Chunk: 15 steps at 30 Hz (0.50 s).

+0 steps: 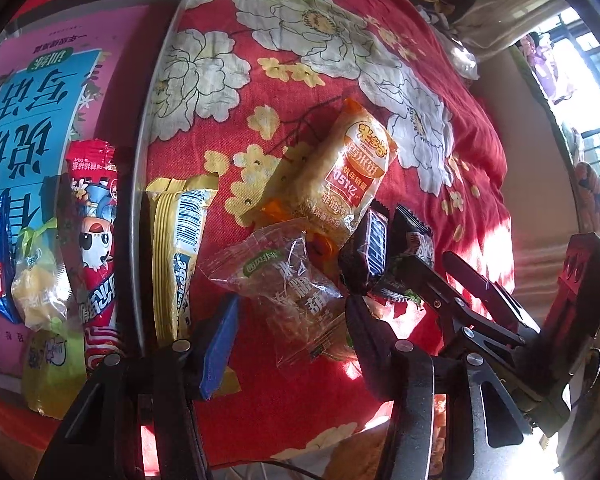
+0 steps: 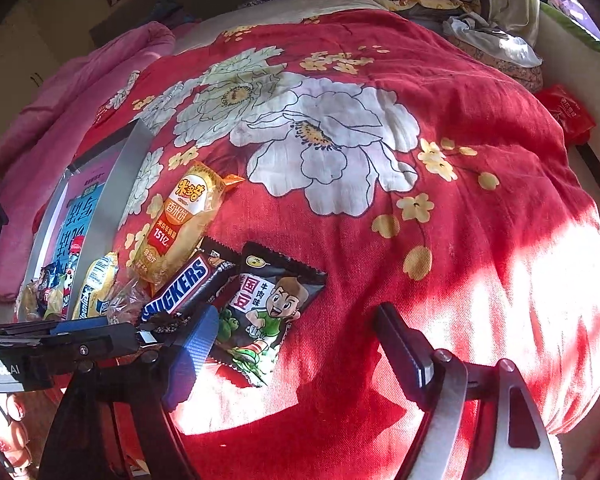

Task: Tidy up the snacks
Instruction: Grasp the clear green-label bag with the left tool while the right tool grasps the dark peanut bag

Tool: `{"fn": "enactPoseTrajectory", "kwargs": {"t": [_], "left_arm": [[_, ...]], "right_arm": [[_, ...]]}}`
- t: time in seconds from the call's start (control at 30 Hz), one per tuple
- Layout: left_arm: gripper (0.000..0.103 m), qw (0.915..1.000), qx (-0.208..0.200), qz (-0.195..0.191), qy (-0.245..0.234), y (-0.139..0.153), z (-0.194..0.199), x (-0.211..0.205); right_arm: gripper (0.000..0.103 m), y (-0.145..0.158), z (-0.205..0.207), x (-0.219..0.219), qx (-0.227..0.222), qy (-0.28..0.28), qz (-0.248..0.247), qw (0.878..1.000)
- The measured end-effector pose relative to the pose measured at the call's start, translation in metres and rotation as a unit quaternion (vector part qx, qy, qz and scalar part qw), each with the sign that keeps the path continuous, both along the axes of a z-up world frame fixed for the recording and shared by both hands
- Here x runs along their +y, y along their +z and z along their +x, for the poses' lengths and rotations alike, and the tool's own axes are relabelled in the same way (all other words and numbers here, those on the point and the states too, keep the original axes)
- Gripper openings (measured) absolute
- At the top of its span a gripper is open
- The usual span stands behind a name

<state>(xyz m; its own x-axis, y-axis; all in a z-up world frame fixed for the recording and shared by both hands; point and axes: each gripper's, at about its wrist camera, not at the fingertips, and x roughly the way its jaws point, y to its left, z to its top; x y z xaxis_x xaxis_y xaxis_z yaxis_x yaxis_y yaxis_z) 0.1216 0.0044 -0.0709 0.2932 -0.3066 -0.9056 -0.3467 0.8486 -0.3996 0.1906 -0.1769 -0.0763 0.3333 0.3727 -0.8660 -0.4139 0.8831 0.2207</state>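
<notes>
Red floral bedspread lies bare rightward; both tools, left tool and right tool, spread.

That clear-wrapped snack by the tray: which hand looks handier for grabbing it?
Probably left. The clear packet sits between the open left gripper fingers; the right gripper faces the black packet.

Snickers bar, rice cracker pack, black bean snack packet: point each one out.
Snickers bar (image 2: 180, 286), right wrist view, on the white lettering of the wrapper.
Rice cracker pack (image 2: 182, 216), right wrist view, on the orange label panel.
Black bean snack packet (image 2: 270, 308), right wrist view, on the cartoon boy.
</notes>
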Motion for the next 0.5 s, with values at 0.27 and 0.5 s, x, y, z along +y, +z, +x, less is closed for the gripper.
{"fn": "enactPoseTrajectory", "kwargs": {"t": [0.27,0.5], "left_arm": [[0.057,0.9999,-0.002,0.017,0.002,-0.002,0.006,-0.002],[0.057,0.9994,-0.002,0.035,0.005,-0.002,0.013,-0.001]], "right_arm": [[0.068,-0.006,0.005,0.014,0.004,0.017,0.004,1.0],[0.067,-0.014,0.008,0.019,0.006,0.023,0.0,1.0]]}}
